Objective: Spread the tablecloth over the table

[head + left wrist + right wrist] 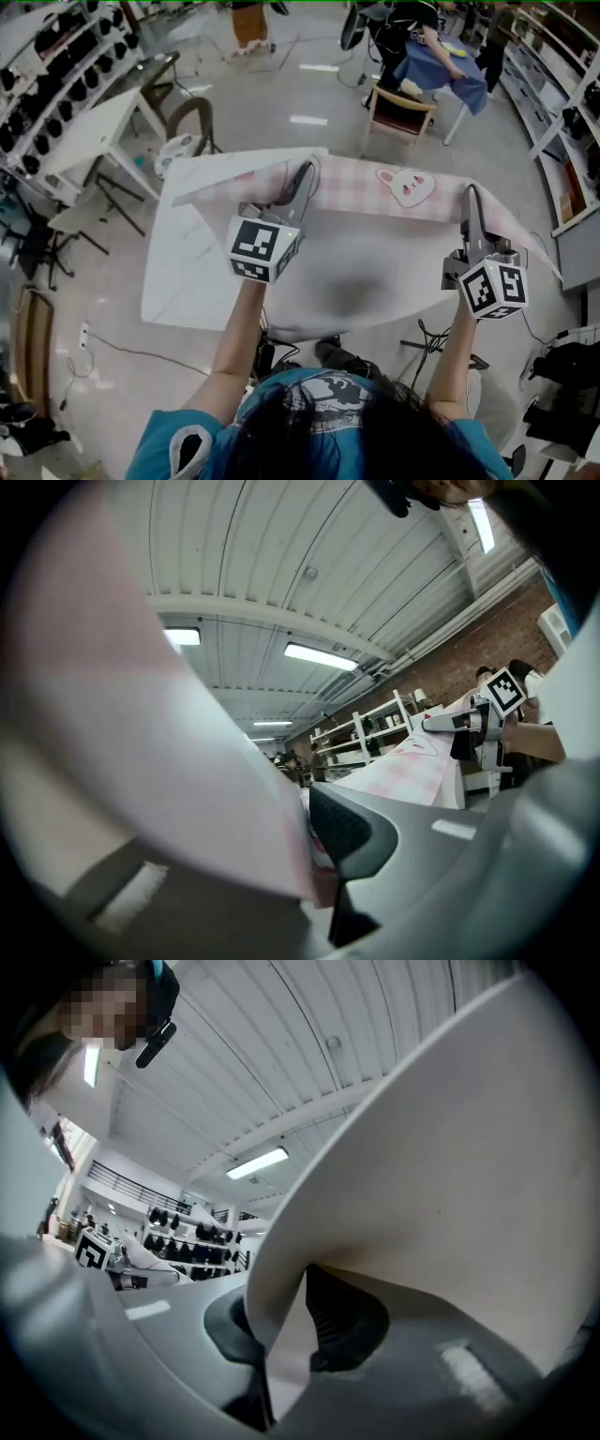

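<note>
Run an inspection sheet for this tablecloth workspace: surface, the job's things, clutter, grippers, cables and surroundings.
Surface: white rectangular table, its left part bare, the rest under cloth.
Job's things: pink checked tablecloth with a rabbit print, stretched between the grippers over the table, not yet lying flat.
Clutter: nothing seen on the table.
Grippers: left gripper and right gripper, each shut on the tablecloth's edge.
Cables: thin floor cable left of the table; dark cables under its right side.
Surroundings: wooden-framed chair, blue-draped table, shelving racks and white folding table.
</note>
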Demonstrator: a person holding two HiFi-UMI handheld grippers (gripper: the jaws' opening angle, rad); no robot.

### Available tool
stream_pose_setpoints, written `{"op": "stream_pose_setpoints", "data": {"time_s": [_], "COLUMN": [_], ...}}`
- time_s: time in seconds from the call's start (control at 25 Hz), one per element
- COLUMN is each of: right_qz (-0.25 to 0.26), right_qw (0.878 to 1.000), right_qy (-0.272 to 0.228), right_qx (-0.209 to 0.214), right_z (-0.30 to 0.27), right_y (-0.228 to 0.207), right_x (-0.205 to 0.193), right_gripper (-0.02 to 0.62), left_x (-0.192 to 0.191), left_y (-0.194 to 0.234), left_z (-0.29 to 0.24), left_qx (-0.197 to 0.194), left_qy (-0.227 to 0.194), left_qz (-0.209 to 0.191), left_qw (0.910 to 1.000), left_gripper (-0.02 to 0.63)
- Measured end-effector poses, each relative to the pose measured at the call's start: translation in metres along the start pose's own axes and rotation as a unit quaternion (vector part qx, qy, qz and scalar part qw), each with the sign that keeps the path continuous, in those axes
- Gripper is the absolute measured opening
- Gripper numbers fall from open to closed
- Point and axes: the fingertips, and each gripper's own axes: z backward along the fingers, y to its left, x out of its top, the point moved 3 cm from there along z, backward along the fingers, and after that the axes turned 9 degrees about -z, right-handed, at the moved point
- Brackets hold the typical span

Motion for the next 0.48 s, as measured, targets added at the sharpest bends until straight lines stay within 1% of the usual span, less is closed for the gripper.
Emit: {"op": "stream_pose_setpoints", "data": {"time_s": [0.08, 0.16, 0.24, 0.32, 0.48], "right_qz": [-0.011, -0.025, -0.046, -0.07, -0.105], "right_qw": [0.999, 0.995, 0.989, 0.98, 0.964], "right_qy": [-0.003, -0.004, -0.001, 0.004, 0.013], "right_qx": [0.049, 0.096, 0.142, 0.186, 0.245], "right_z": [-0.038, -0.071, -0.105, -0.139, -0.194], "right_y": [0.006, 0.014, 0.03, 0.053, 0.098], "right_x": [-0.006, -0.014, -0.021, -0.028, -0.038], "right_gripper": [0.049, 0.049, 0.049, 0.049, 0.051], "left_x": [-0.003, -0.005, -0.004, 0.0, 0.012], "left_y": [0.025, 0.046, 0.07, 0.1, 0.154], "left_z": [0.002, 0.01, 0.022, 0.037, 0.064], "left_qx": [0.044, 0.088, 0.127, 0.163, 0.209], "left_qy": [0.006, 0.013, 0.024, 0.032, 0.038], "left_qz": [-0.012, -0.031, -0.047, -0.063, -0.085], "left_qw": [0.999, 0.9955, 0.9906, 0.984, 0.9735], "left_gripper": [0.054, 0.054, 0.054, 0.054, 0.054]}}
